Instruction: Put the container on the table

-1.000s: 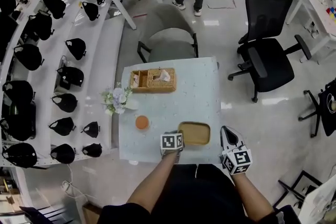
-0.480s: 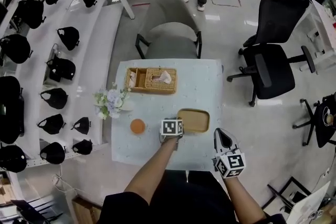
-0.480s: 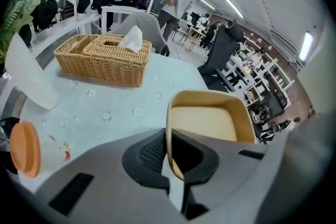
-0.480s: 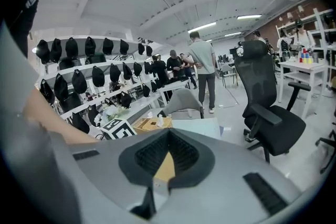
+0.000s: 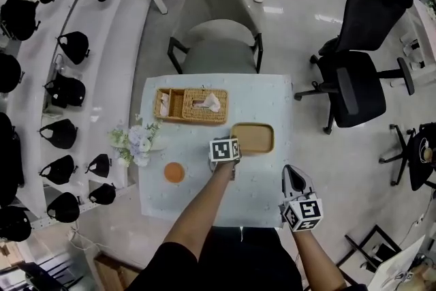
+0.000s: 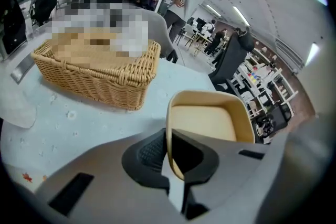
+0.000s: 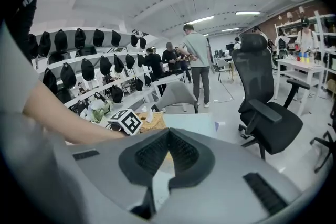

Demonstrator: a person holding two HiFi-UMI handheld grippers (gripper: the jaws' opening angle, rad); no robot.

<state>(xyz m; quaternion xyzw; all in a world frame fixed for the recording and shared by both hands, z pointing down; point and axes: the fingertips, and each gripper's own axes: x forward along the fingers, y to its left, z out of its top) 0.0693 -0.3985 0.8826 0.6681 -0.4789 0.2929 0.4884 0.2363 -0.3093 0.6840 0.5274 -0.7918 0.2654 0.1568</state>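
A shallow tan container [image 5: 253,138] sits low over the right middle of the pale blue table [image 5: 266,99]. My left gripper [image 5: 230,155] is at its near left edge. In the left gripper view the jaws are shut on the near rim of the container [image 6: 210,120], the thin wall pinched in my left gripper [image 6: 169,150]. Whether its base touches the cloth I cannot tell. My right gripper [image 5: 298,182] hangs off the table's front right corner. In the right gripper view my right gripper [image 7: 167,136] has its pads together with nothing between them.
A wicker basket [image 5: 191,105] with tissues stands at the back left of the table, with flowers [image 5: 136,140] at the left edge and a small orange disc [image 5: 174,172] near the front left. A grey chair [image 5: 216,37] is behind the table and a black office chair [image 5: 361,71] to its right.
My left gripper has carried the container from the table's front edge toward its middle. The right gripper has stayed by the front right corner.
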